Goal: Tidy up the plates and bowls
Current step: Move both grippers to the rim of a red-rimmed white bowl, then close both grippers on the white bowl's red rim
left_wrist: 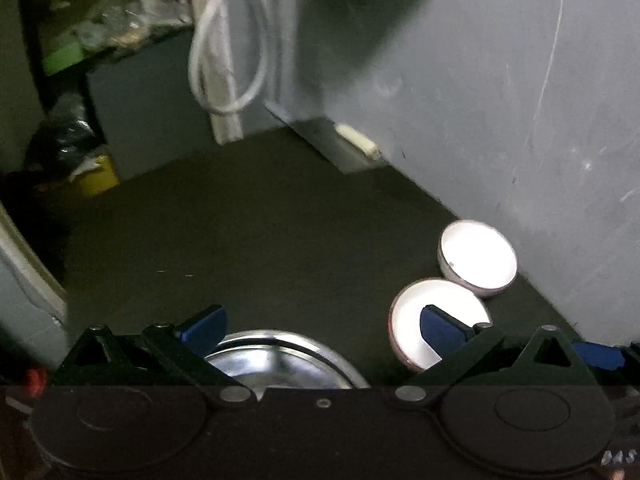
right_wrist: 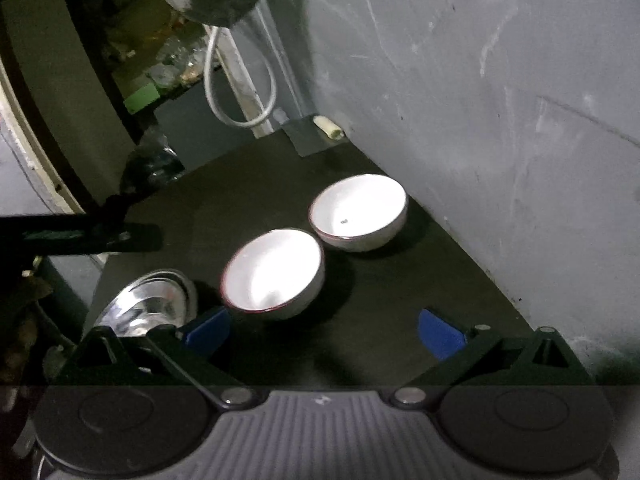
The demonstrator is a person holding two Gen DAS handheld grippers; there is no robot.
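Observation:
Two white bowls with red rims stand side by side on a dark counter (right_wrist: 248,184) near the wall: the near bowl (right_wrist: 274,274) (left_wrist: 404,320) and the far bowl (right_wrist: 358,212) (left_wrist: 478,258). A shiny steel plate (right_wrist: 146,304) (left_wrist: 280,360) lies to their left. My left gripper (left_wrist: 324,326) is open and empty, just above the steel plate's far edge, its right fingertip in front of the near bowl. My right gripper (right_wrist: 324,332) is open and empty, just short of the near bowl.
A grey wall (right_wrist: 500,120) borders the counter on the right. A small white roll (right_wrist: 328,127) lies at the far corner beside a white looped cable (right_wrist: 240,92). Cluttered shelves (right_wrist: 152,64) and a dark bag (right_wrist: 152,164) are at the far left.

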